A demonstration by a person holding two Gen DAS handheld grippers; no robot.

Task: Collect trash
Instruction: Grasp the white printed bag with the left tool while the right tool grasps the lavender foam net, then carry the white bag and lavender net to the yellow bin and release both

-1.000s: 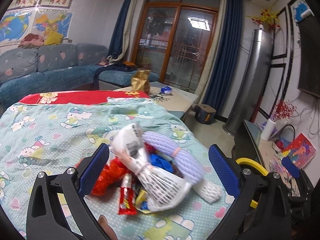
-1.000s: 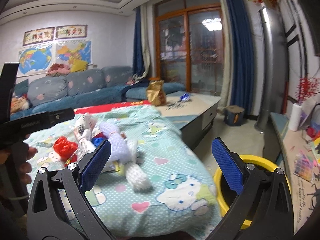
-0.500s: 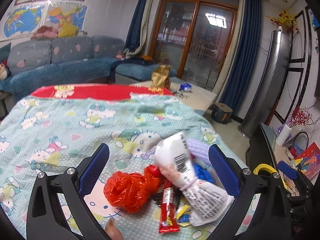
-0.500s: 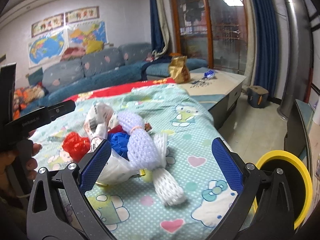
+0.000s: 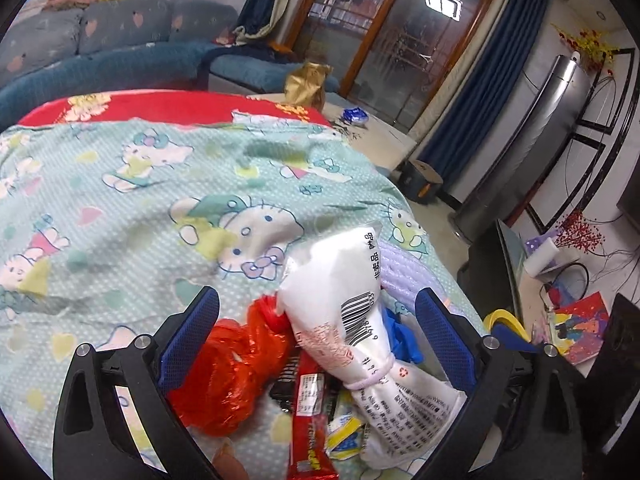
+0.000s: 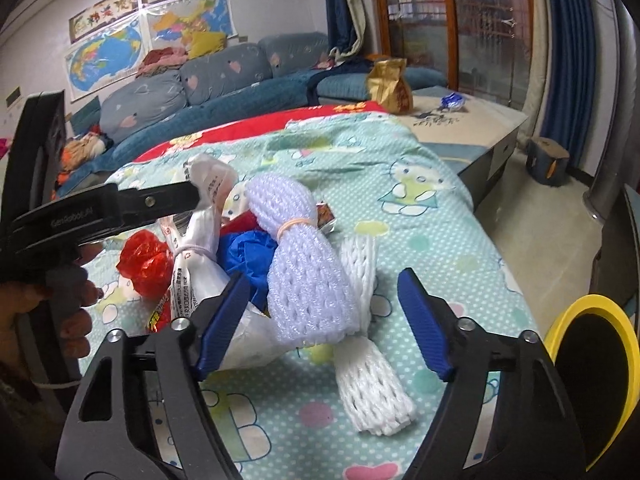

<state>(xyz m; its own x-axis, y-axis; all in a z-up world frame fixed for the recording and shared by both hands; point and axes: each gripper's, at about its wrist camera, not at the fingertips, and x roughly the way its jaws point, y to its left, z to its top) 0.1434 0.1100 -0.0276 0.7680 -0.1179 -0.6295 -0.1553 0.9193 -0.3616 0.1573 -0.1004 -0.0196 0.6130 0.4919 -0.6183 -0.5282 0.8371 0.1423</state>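
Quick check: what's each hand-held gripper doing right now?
Left hand-held gripper: open, empty, around the trash pile.
Right hand-held gripper: open, empty.

A glossy crinkled red plastic bag [image 5: 228,364] lies beside a smooth white printed pouch [image 5: 352,320]; lilac foam netting [image 6: 304,264] looks soft, matt.

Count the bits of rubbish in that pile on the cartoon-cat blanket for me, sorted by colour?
White: 2, a printed plastic bag and a foam net sleeve
Red: 2, a crumpled plastic bag and a snack wrapper
Blue: 1, a crumpled plastic bag
Lilac: 1, a foam net bundle
Yellow: 1, a small wrapper
Total: 7 clearly visible; others may be hidden underneath.
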